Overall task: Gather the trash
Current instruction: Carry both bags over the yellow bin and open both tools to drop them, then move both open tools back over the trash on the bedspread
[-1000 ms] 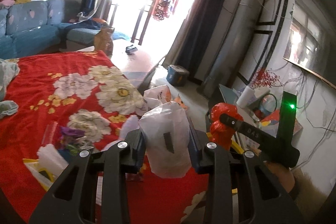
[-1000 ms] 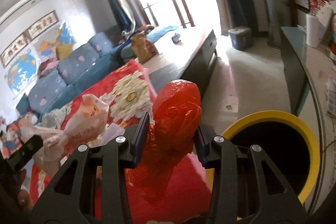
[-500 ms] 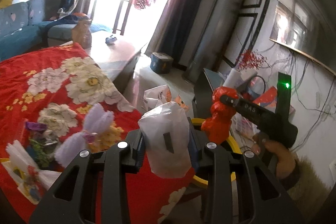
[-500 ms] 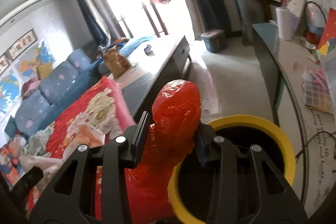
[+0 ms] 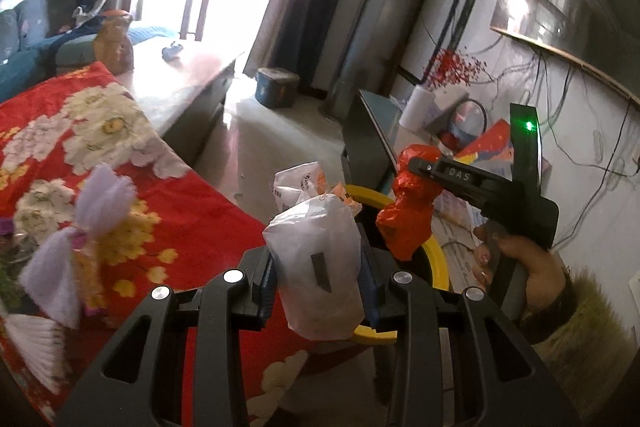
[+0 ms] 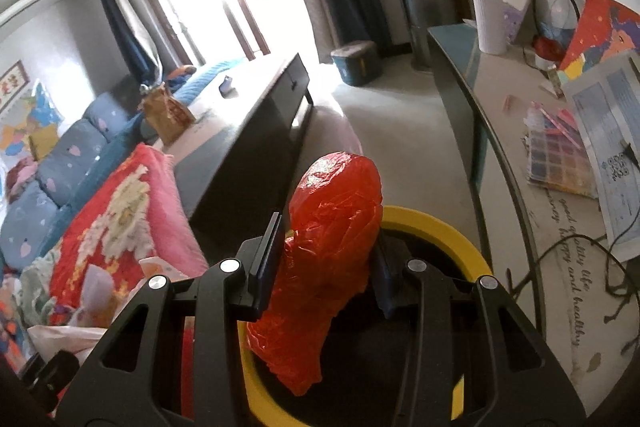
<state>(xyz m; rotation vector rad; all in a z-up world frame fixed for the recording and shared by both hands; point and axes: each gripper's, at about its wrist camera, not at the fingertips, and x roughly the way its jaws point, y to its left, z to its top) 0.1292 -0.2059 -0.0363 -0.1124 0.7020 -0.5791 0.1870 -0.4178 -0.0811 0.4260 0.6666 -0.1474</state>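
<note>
My left gripper (image 5: 318, 281) is shut on a crumpled white plastic bag (image 5: 316, 259), held at the near rim of a yellow-rimmed black bin (image 5: 438, 259). In the left wrist view my right gripper (image 5: 416, 167), carried by a hand in a fur-cuffed sleeve, is shut on a crumpled red plastic bag (image 5: 410, 215) over the bin's mouth. The right wrist view has the red bag (image 6: 328, 251) pinched between the right gripper's (image 6: 328, 263) pads, hanging above the bin (image 6: 444, 231). More wrappers and white tissue (image 5: 80, 227) lie on the red flowered cloth (image 5: 192, 223).
The bin stands on the floor between the cloth-covered table and a long glass-topped side table (image 6: 516, 147) with papers, a white vase and cables. A dark low cabinet (image 6: 248, 147) and a blue sofa (image 6: 48, 183) lie further left. A blue box (image 5: 276, 87) sits by the curtains.
Both grippers swung right and down from over the red cloth toward the bin, each keeping its bag. The red bag now hangs over the bin's opening.
</note>
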